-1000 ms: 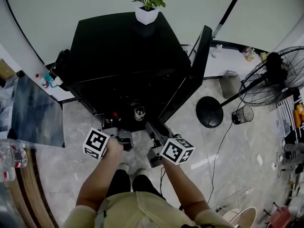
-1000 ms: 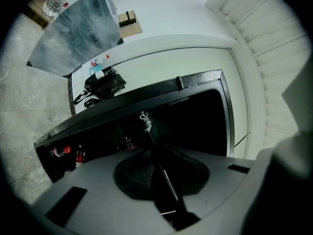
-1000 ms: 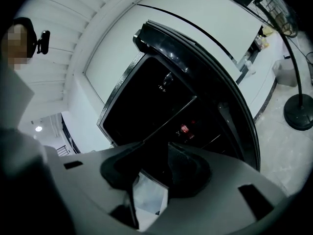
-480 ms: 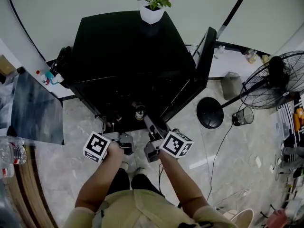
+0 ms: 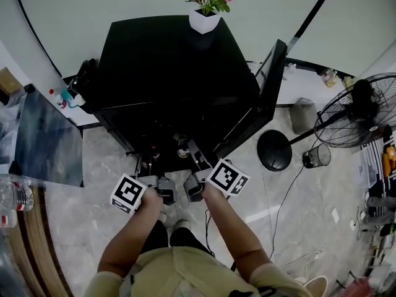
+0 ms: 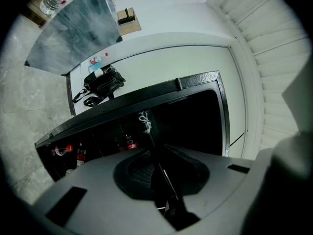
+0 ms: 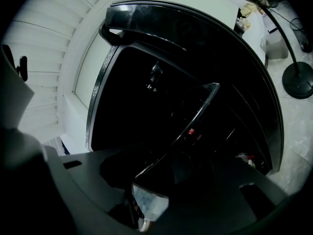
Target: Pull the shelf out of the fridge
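at the mouth of the open black fridge (image 5: 173, 60), both claws reach into the dark lower compartment, side by side and near each other. the left claw (image 5: 145, 164) is almost pressed together: in the left gripper view its jaws pinch the thin front edge of the glass shelf (image 7: 149, 199), which runs as a dark line between them. the right claw (image 5: 193, 155) is spread wide and its jaws are opening; in the right gripper view the shelf's pale glass corner lies between them, and the pads do not press on it. the shelf sits low inside the fridge, with its front edge at the opening.

counted: two claws, one shelf, one fridge with one door (image 5: 263, 98) swung open to the right, one white flower pot (image 5: 205, 18) on the fridge top, one standing fan (image 5: 356, 110) on the floor well off to the right, one black bag (image 5: 83, 82) beside the fridge's left side.
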